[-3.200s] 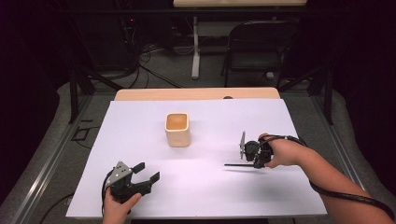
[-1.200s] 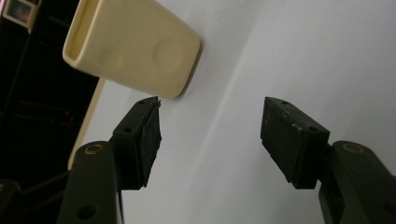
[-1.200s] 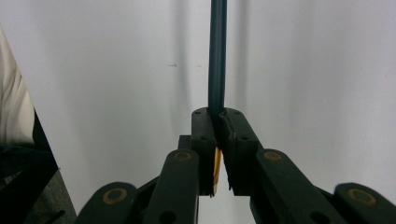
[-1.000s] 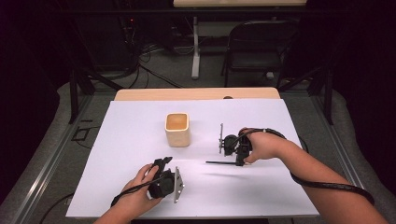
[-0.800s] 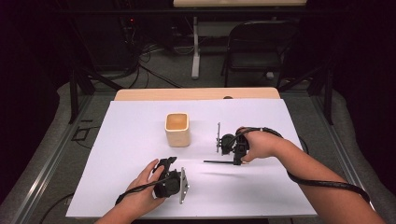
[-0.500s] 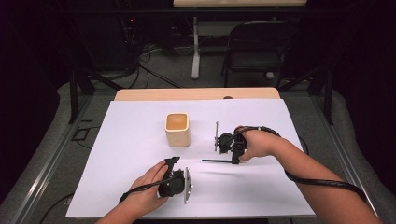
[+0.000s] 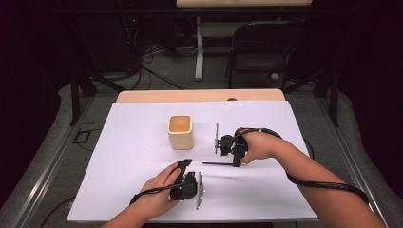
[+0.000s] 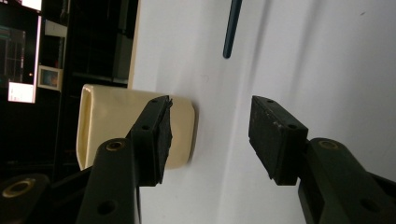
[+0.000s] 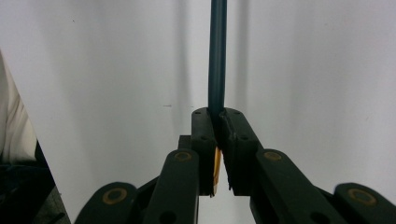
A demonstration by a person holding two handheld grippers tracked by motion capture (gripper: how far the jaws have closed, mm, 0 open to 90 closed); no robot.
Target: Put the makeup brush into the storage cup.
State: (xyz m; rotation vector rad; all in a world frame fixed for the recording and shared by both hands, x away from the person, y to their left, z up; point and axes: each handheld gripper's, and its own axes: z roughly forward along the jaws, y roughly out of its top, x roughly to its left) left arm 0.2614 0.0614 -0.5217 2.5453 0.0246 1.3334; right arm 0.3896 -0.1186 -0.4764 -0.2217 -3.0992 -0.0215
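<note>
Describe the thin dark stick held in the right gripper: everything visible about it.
The stick is thin, straight and dark teal, pencil-like, with a yellow-orange stretch showing between the fingers of the right gripper, which are clamped on one end. In the high view it lies roughly level, low over the white table cover, its free end pointing toward the person's left. Whether it touches the cover is unclear.

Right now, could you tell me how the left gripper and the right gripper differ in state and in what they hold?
The right gripper has its jaws clamped on a thin dark stick; the left gripper has a gap between its jaws with nothing in it, and they have just been closing. The right gripper holds the stick level above the white sheet; the left gripper points toward the cream cup. Both are hand-held over the sheet.
</note>
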